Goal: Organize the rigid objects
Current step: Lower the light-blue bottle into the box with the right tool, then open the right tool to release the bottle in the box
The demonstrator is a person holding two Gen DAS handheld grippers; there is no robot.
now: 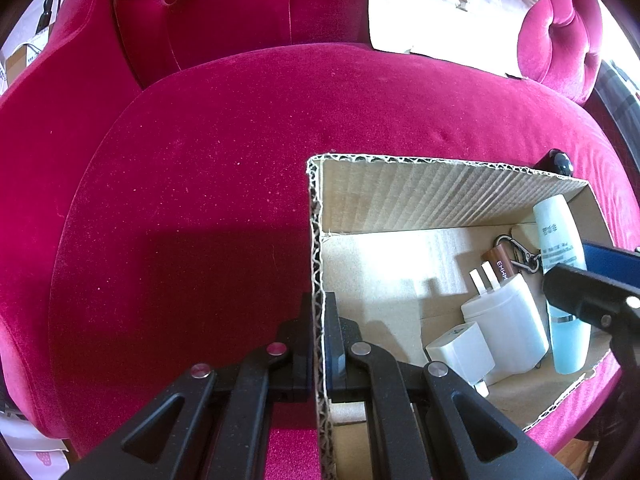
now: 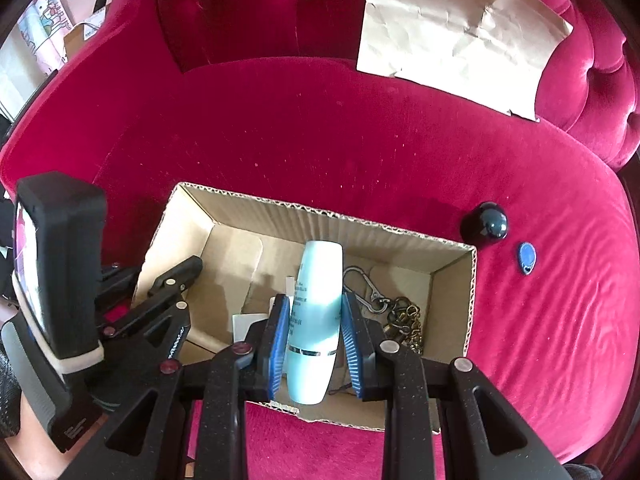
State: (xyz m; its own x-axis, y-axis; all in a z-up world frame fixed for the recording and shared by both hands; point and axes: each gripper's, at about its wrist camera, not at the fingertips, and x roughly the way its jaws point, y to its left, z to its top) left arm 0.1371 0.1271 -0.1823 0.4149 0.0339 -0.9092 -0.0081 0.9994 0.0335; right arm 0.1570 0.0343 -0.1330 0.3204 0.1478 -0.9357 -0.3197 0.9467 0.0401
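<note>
The pale blue plastic bottle with a silver band (image 2: 316, 320) sits clamped between the blue ribbed pads (image 2: 279, 344) of the right gripper (image 2: 318, 342), pointing steeply down, its far end inside the open brown corrugated cardboard box (image 2: 452, 280) and its near end above the box's front edge; in the left wrist view the same bottle (image 1: 558, 240) stands along the box's right side with the right gripper's black finger across it. On the box floor lie a large white plug adapter with two flat prongs (image 1: 506, 320), a smaller white cube charger (image 1: 460, 350) touching it, and a small brown cylinder with white lettering (image 1: 498, 264) hooked to a silver carabiner (image 1: 520, 250); from the right wrist view the carabiner (image 2: 362, 286) joins a bronze chain (image 2: 406, 322) just beside the right pad. The left gripper (image 1: 319, 332) is pinched tight on the box's left wall (image 1: 316, 240), one finger outside and one inside. The box rests on the seat of a crimson velvet armchair (image 2: 320, 136); beside the box's far right corner stand a dark round-topped object (image 2: 486, 224) and, near it, a small blue oval key fob (image 2: 527, 258); a creased sheet of brown paper (image 2: 452, 28) leans against the chair back.
</note>
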